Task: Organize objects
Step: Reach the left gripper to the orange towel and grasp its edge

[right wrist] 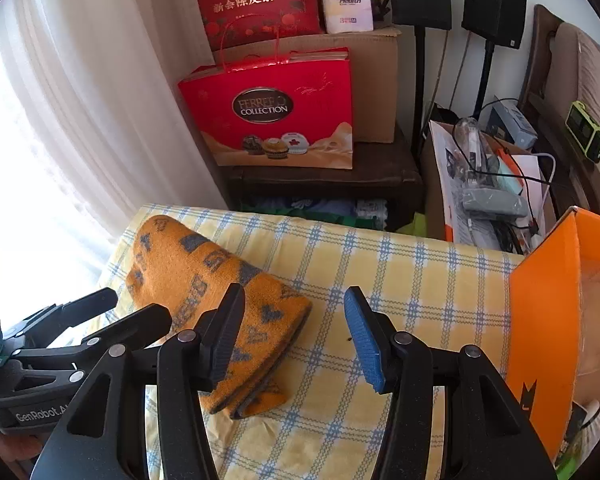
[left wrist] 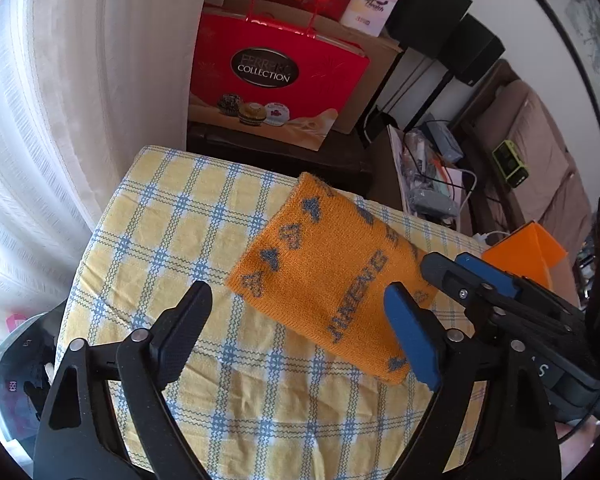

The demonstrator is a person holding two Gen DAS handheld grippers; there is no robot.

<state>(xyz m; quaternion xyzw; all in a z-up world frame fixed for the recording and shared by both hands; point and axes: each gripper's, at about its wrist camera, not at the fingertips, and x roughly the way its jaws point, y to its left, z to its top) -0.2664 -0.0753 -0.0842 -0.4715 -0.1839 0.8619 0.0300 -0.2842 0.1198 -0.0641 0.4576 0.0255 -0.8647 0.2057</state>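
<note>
An orange folded cloth (left wrist: 320, 272) with grey patterns and lettering lies on the table's yellow and blue checked cover (left wrist: 160, 220). My left gripper (left wrist: 296, 300) stands open over the cloth's near end, its blue finger (left wrist: 412, 340) in front of the cloth's near right corner. In the right wrist view the cloth (right wrist: 168, 264) lies to the left. My right gripper (right wrist: 294, 300) is open above the cloth's right edge, its black finger (right wrist: 228, 332) over the fabric and the blue one apart from it. Each gripper shows in the other's view: right gripper (left wrist: 450, 262), left gripper (right wrist: 136, 306).
An open orange box (right wrist: 548, 320) stands at the table's right edge. Behind the table sit a red gift bag (right wrist: 272, 120), a cardboard box (right wrist: 376, 80) and black speakers (right wrist: 492, 4). A carton of cables (right wrist: 488, 184) is at the back right, a white curtain (left wrist: 60, 120) on the left.
</note>
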